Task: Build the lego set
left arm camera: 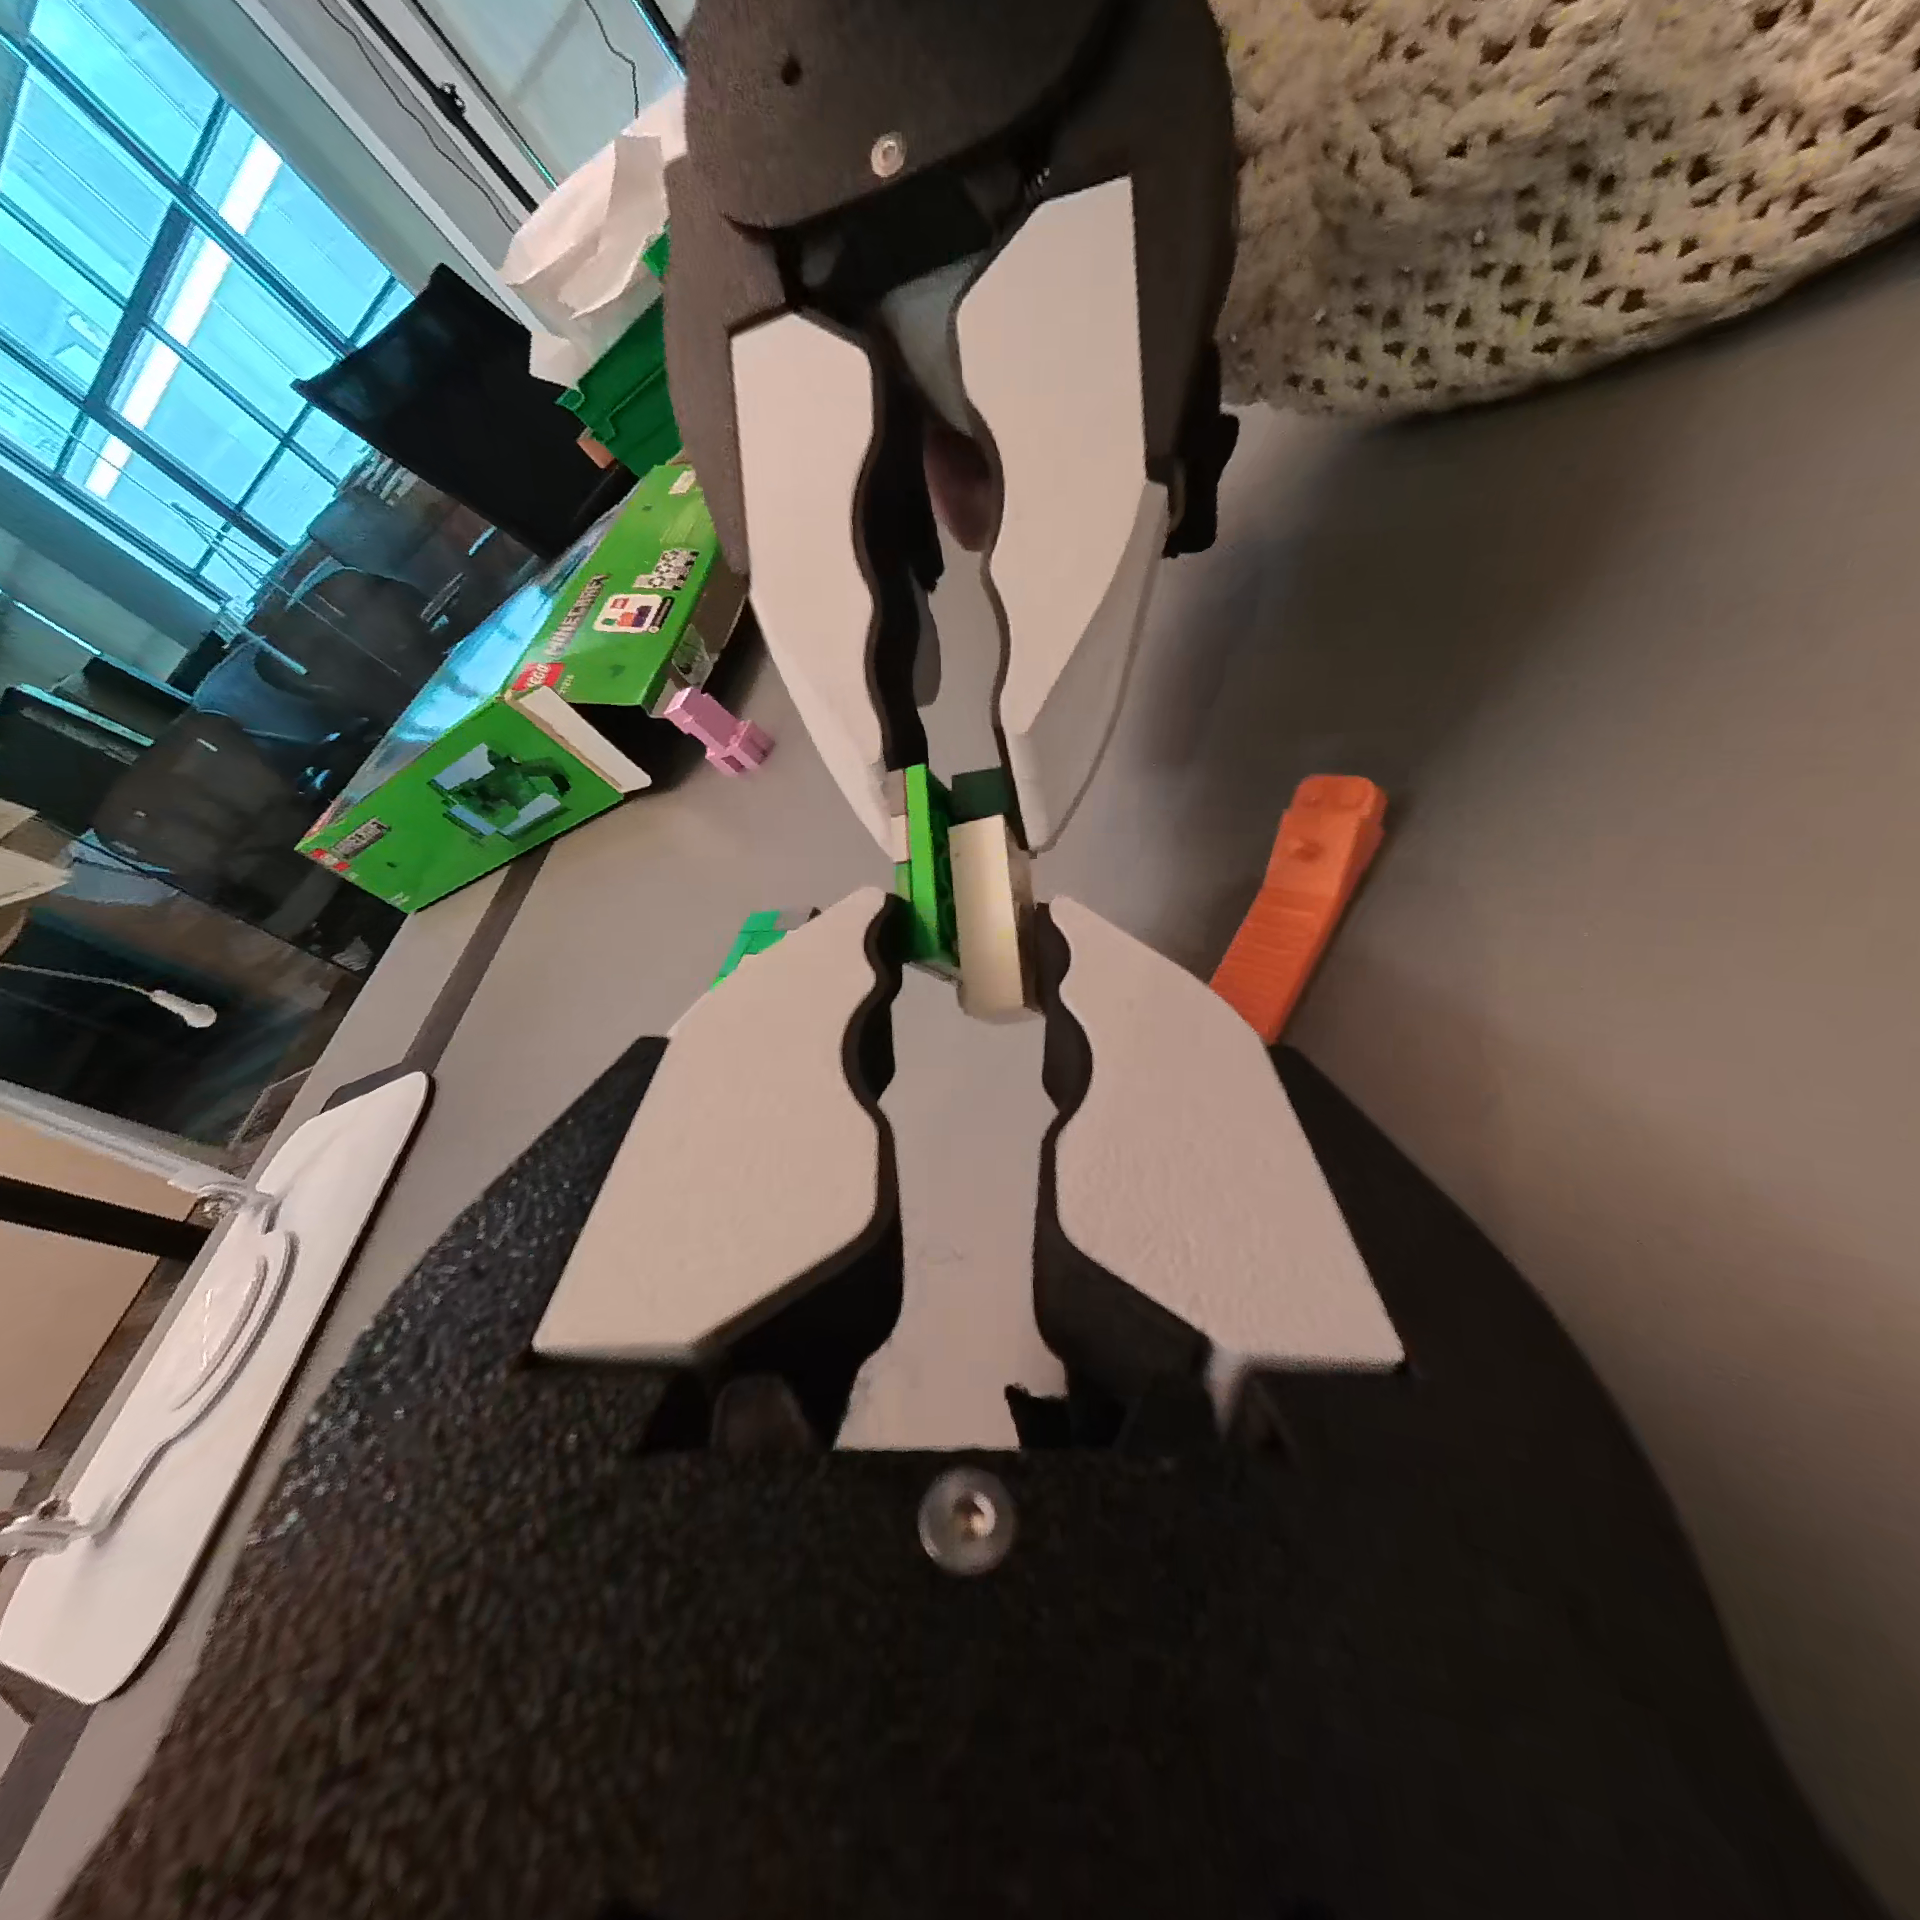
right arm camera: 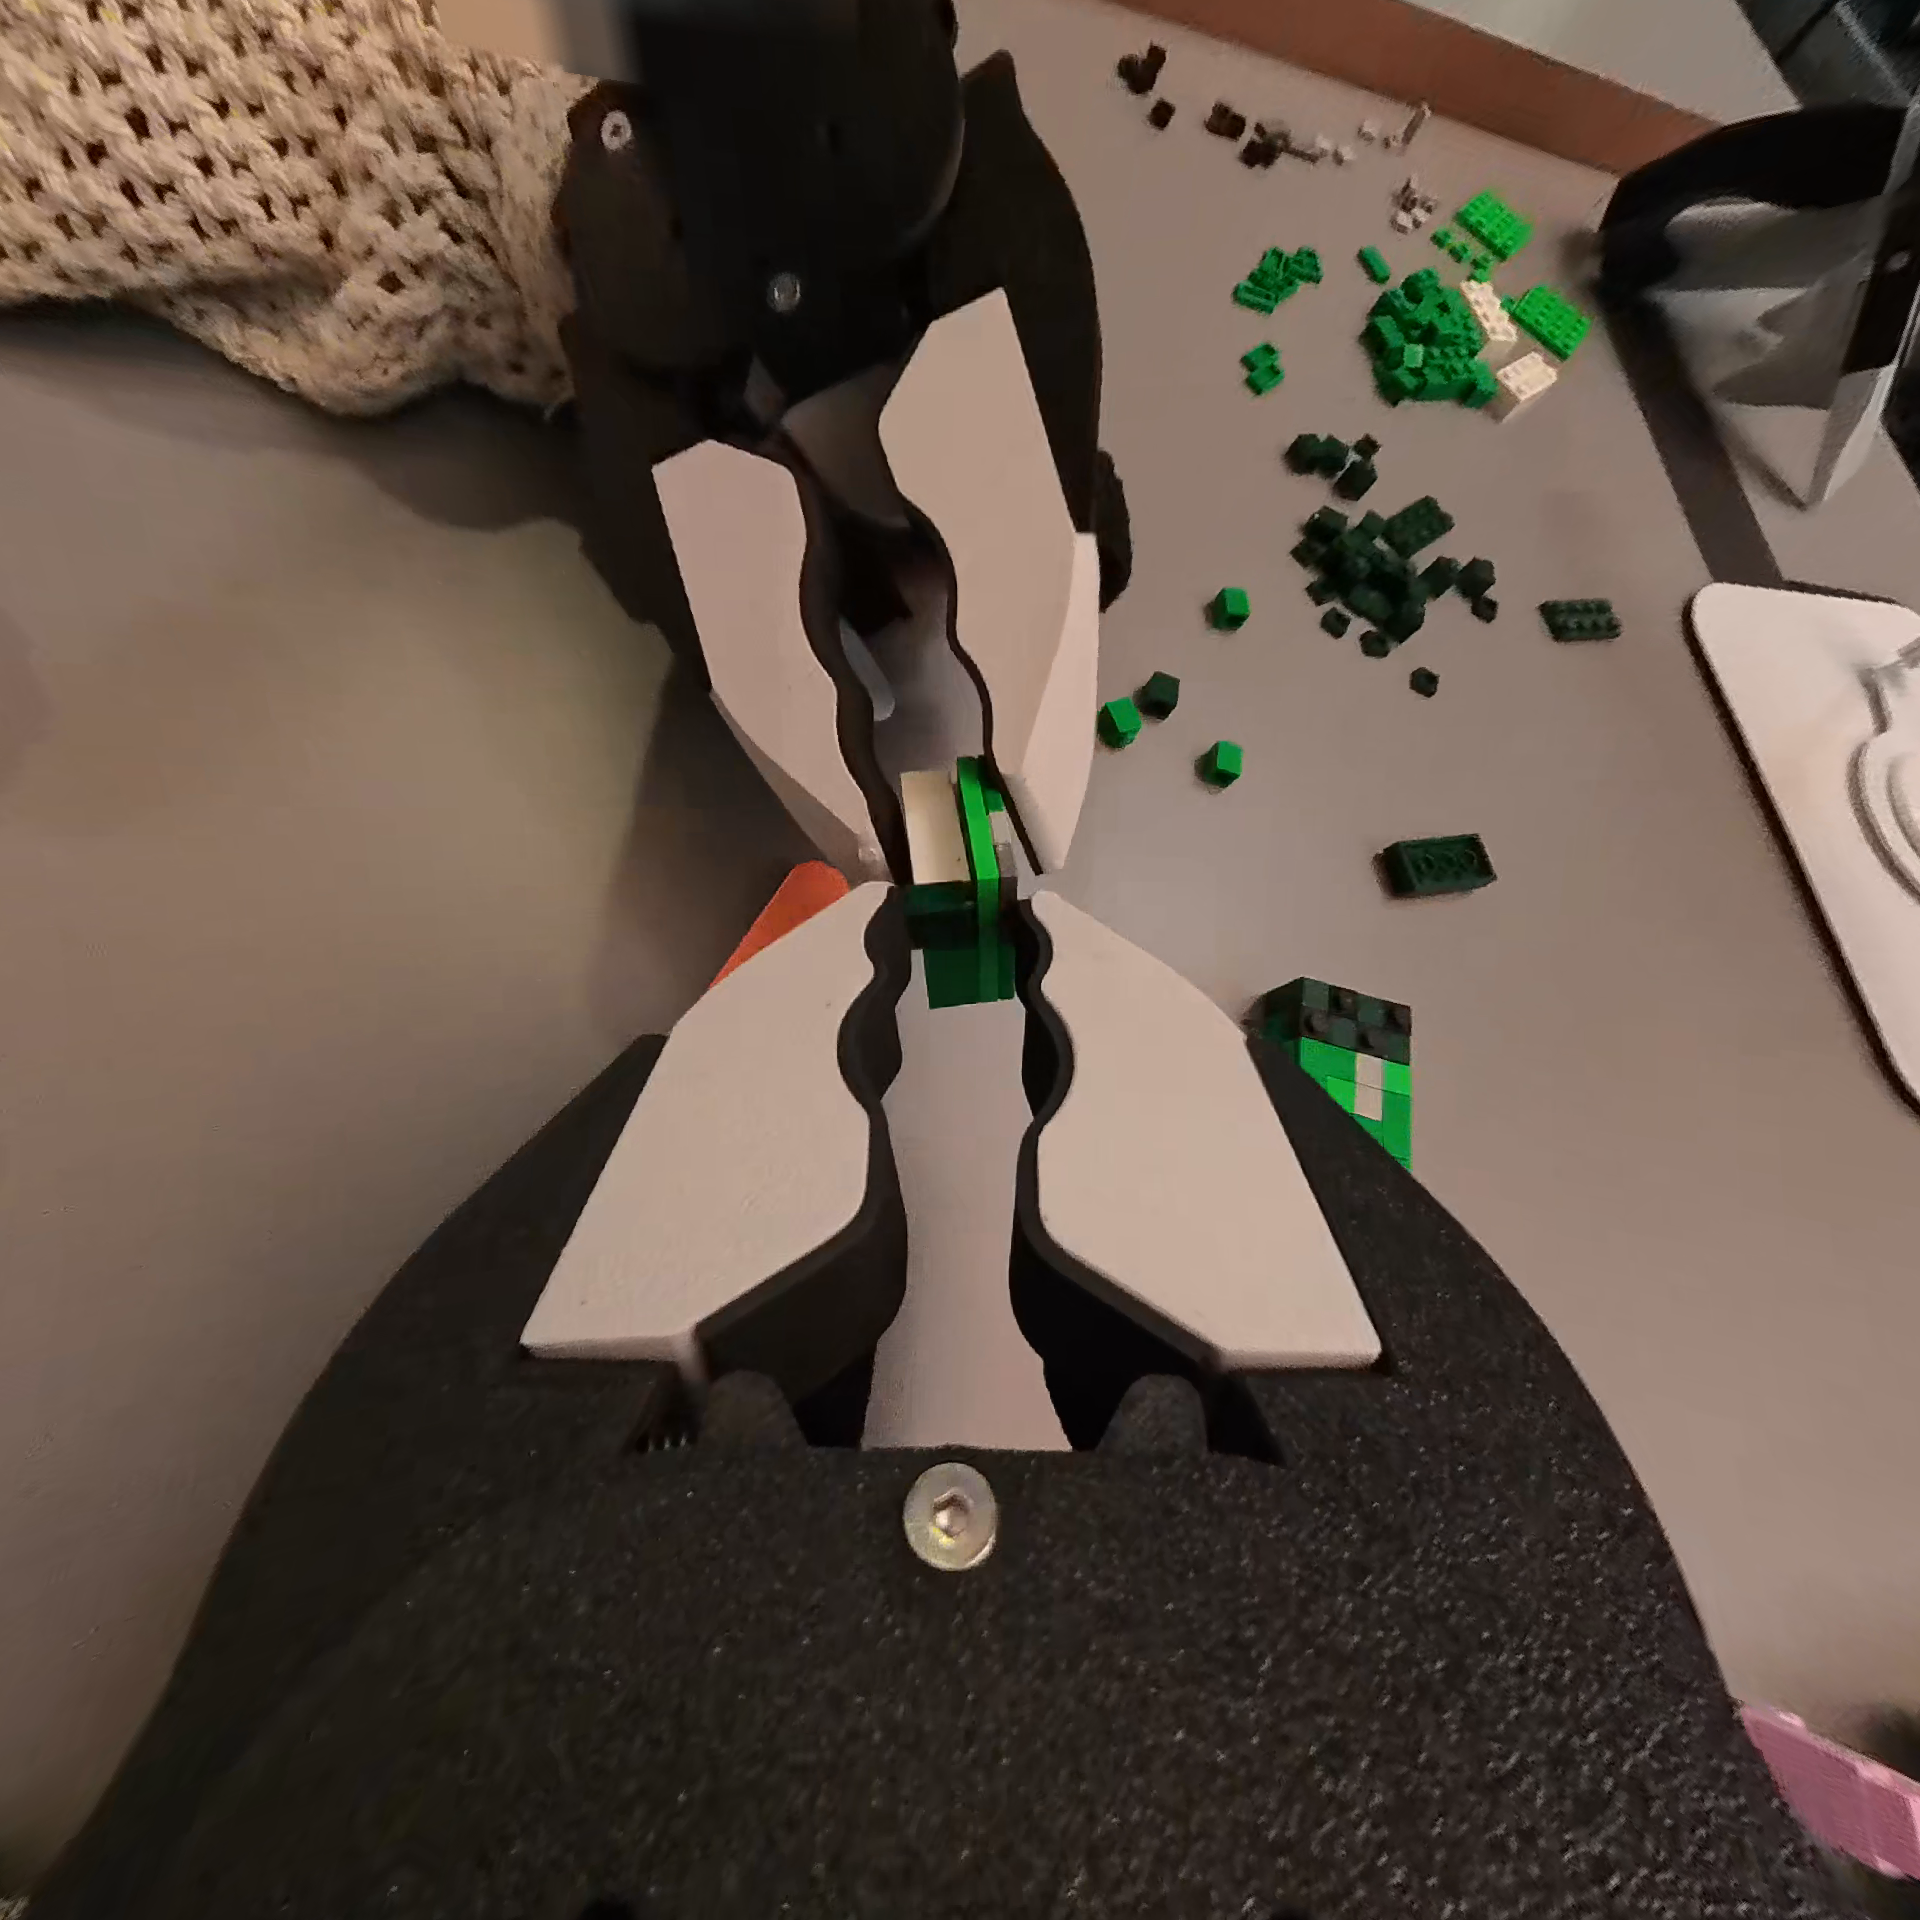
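A small lego assembly is held between both grippers, tip to tip, above the grey table. It has a white piece [left arm camera: 987,914] against a bright green plate [left arm camera: 928,894], with a dark green brick [left arm camera: 977,788] at one end. My left gripper [left arm camera: 966,914] is shut on the white piece and the plate. My right gripper [right arm camera: 956,909] is shut on the green brick end [right arm camera: 951,956]. The white piece [right arm camera: 928,826] and plate [right arm camera: 977,831] sit in the left gripper's tips beyond it.
An orange brick separator [left arm camera: 1299,904] lies just behind the grippers. Loose bright green [right arm camera: 1423,332] and dark green bricks [right arm camera: 1371,571] are scattered on the right. A part-built green block [right arm camera: 1351,1060] stands near my right gripper. A green lego box [left arm camera: 520,727], a pink figure [left arm camera: 717,727] and a white mat [right arm camera: 1818,790] are nearby. Both grippers' tips are roughly 11 centimetres from the part-built green block [right arm camera: 1351,1060].
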Motion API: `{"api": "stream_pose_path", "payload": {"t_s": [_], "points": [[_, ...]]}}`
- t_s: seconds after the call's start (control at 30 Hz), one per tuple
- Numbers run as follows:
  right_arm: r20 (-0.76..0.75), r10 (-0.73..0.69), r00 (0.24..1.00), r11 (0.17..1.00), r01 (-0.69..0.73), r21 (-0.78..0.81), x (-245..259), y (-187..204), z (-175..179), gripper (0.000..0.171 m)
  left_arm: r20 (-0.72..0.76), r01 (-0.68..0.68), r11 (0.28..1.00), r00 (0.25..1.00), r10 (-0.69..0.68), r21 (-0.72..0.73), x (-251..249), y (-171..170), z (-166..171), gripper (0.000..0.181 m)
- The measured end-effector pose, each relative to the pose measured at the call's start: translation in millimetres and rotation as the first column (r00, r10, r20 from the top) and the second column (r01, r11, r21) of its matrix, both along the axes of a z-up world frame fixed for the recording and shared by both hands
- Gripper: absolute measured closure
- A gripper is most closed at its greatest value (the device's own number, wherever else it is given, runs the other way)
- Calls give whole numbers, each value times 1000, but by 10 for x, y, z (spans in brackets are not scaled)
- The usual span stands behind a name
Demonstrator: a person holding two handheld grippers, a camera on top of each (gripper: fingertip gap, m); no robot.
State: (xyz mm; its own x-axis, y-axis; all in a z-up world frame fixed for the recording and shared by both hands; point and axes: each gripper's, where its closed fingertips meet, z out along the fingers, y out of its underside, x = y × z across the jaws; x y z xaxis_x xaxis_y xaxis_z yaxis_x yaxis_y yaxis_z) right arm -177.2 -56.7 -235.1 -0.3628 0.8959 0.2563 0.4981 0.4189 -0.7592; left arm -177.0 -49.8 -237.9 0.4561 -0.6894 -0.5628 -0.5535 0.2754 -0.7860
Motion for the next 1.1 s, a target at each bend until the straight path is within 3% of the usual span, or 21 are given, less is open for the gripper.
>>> {"api": "stream_pose_path", "payload": {"t_s": [0.47, 0.73, 0.97, 1.1], "points": [[-58, 63, 996, 996, -66, -63, -2, -43, 94, 153, 81, 41, 999, 996, -40, -10, 28, -54, 99, 157], [-14, 16, 1000, 983, -18, -185, -17, -22, 69, 152, 23, 7, 1000, 1000, -8, 31, 9, -17, 66, 157], [-18, 31, 999, 976, -34, -214, -5, -45, 81, 151, 21, 24, 999, 999, -25, 41, 29, -44, 85, 157], [-45, 82, 996, 985, -88, -148, 22, -70, 91, 152, 45, 48, 998, 998, -49, 30, 58, -78, 101, 157]]}}
